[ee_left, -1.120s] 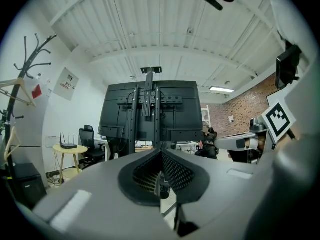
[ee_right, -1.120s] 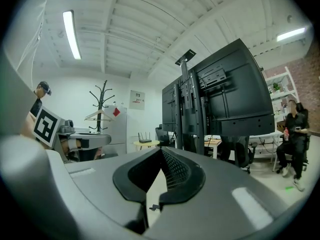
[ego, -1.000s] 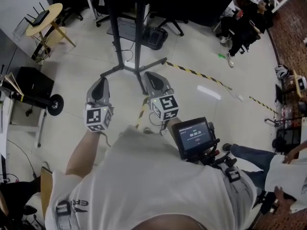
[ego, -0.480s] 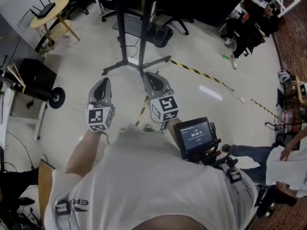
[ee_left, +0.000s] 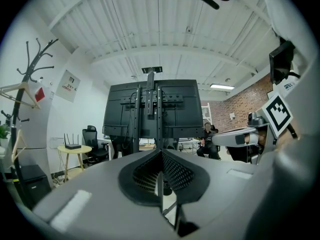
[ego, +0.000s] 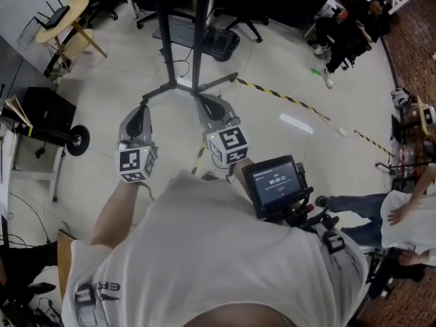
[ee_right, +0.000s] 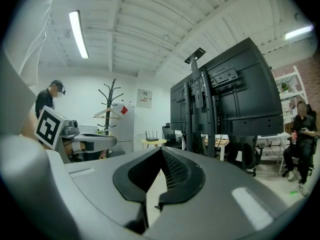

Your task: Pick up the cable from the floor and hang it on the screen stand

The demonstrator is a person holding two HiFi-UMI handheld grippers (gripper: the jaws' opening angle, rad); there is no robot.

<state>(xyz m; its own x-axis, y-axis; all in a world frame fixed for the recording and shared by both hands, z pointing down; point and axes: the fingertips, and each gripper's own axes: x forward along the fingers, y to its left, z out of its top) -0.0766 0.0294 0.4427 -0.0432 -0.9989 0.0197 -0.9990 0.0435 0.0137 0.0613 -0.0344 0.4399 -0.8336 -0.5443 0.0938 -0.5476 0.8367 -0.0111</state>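
The black screen stand (ego: 196, 43) rises from splayed legs on the pale floor, straight ahead of both grippers; it carries a big dark screen (ee_left: 150, 109), also seen in the right gripper view (ee_right: 225, 94). A thin dark cable (ego: 178, 70) trails on the floor beside the stand's foot. My left gripper (ego: 142, 109) and right gripper (ego: 204, 102) are held level side by side, pointing at the stand. Both are shut with nothing between the jaws, as the left gripper view (ee_left: 160, 154) and the right gripper view (ee_right: 161, 153) show.
Yellow-black tape (ego: 279, 97) runs across the floor to the right. A round yellow table (ego: 61, 19) and a black box on a wheeled cart (ego: 48, 118) stand at the left. People sit at the top right (ego: 344, 36); another person (ego: 409, 216) stands close on the right.
The head view has shifted slightly, so the stand's foot sits nearer the gripper tips. Both grippers keep their pose and stay shut.
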